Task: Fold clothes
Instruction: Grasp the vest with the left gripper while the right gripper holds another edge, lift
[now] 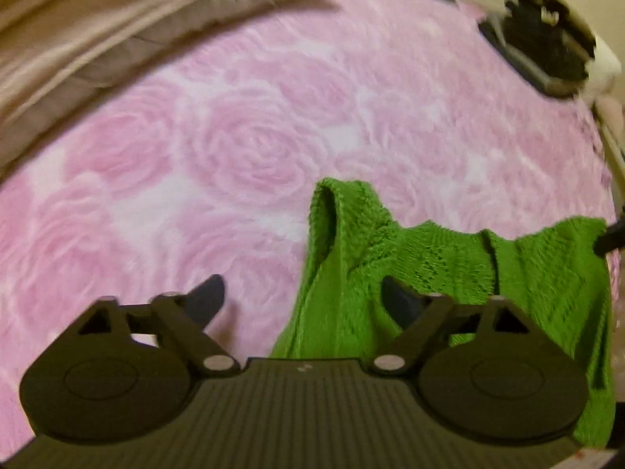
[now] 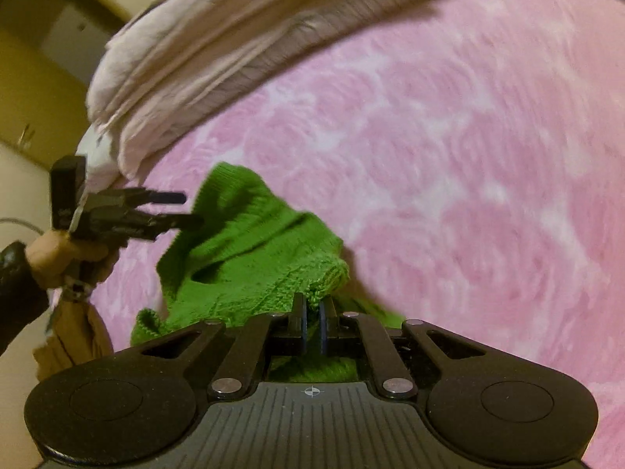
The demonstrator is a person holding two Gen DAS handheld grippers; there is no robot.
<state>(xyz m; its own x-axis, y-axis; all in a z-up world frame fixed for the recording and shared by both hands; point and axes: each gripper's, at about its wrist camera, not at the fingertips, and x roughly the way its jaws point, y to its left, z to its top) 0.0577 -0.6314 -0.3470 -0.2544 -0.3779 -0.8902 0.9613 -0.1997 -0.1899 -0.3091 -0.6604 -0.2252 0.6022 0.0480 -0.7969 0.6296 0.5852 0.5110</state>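
A bright green knitted garment (image 1: 429,258) hangs bunched over the pink rose-patterned blanket (image 1: 234,156). In the right wrist view my right gripper (image 2: 312,308) is shut on the garment's (image 2: 254,250) near edge, the knit pinched between its pads. From the left wrist view only that gripper's dark tip (image 1: 609,238) shows, at the cloth's right corner. My left gripper (image 1: 300,297) stands open with its fingers wide apart. The garment's left fold lies in front of its right finger (image 1: 394,297), and no pad presses on it. The right wrist view also shows the left gripper (image 2: 183,209) beside the garment's far corner.
A rumpled beige quilt (image 2: 195,58) lies along the blanket's (image 2: 468,195) far edge. A hand (image 2: 66,254) in a dark sleeve (image 2: 15,277) holds the left gripper. A dark boxy object (image 1: 543,51) sits at the top right. Both views are blurred by motion.
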